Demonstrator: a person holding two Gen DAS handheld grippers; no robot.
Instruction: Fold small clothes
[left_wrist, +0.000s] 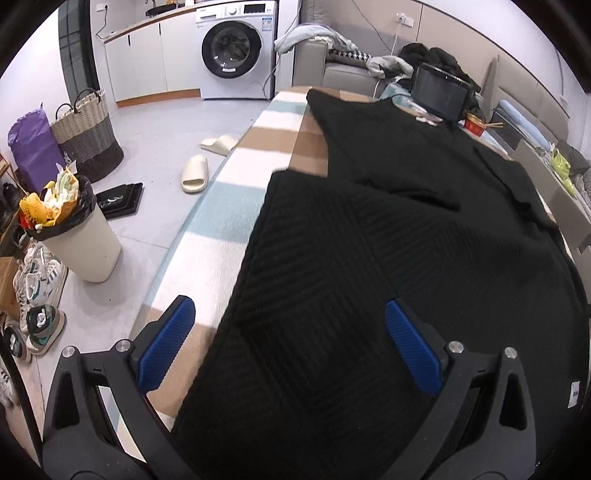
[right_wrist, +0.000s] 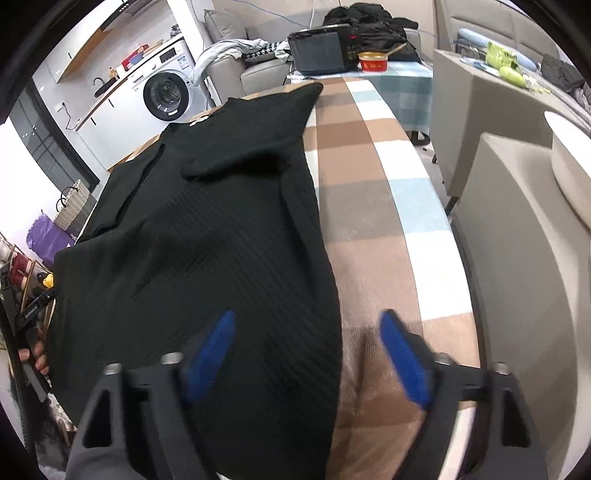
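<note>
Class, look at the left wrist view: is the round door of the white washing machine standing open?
No, the white washing machine shows its round dark door closed flush against its front.

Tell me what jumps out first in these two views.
A black ribbed garment lies spread over a checked blanket, filling both views. Both grippers, left and right, hang open over its near edges. Behind stands a white washing machine.

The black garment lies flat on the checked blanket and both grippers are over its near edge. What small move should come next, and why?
Probably lower both and close on the near hem. The left gripper and right gripper are open, each straddling a side edge of the black garment, pads not pressing the cloth, so nothing is held yet for the fold.
</note>
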